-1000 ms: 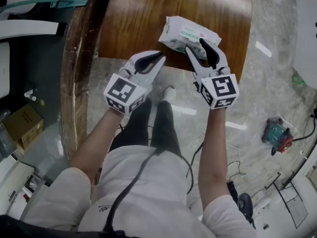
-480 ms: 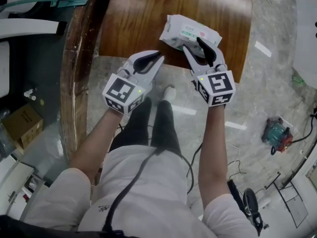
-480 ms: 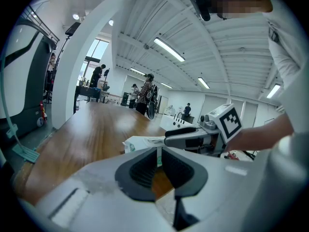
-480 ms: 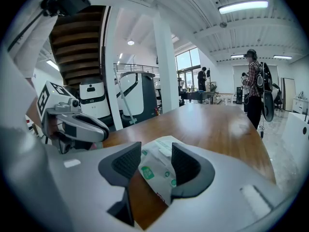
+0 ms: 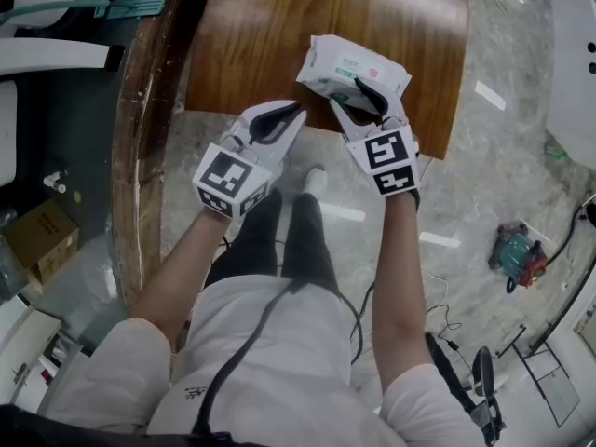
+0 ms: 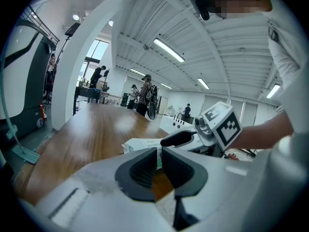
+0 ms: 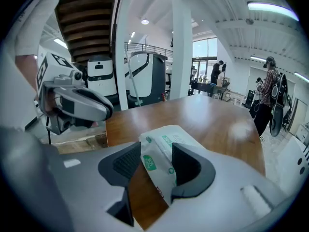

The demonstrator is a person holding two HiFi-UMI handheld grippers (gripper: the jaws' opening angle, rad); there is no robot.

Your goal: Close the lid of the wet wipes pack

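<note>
**Wet wipes pack: right claw at its near end**

Item: white soft-plastic wet wipes pack with green label, flat on the brown wooden counter near its front edge. Lid up or down: not readable.

Handling: if the lid stands up, press it flat along its seal, steadying the pack without squeezing.

Right claw: jaws wide apart, straddling the pack's crimped end, unclamped.

Left claw: nearly together, empty.

White short-sleeved shirt, dark trousers; a black cable crosses the lap. Left tool and right tool: grey shells, black pads, cubes with square black-and-white markers.
</note>
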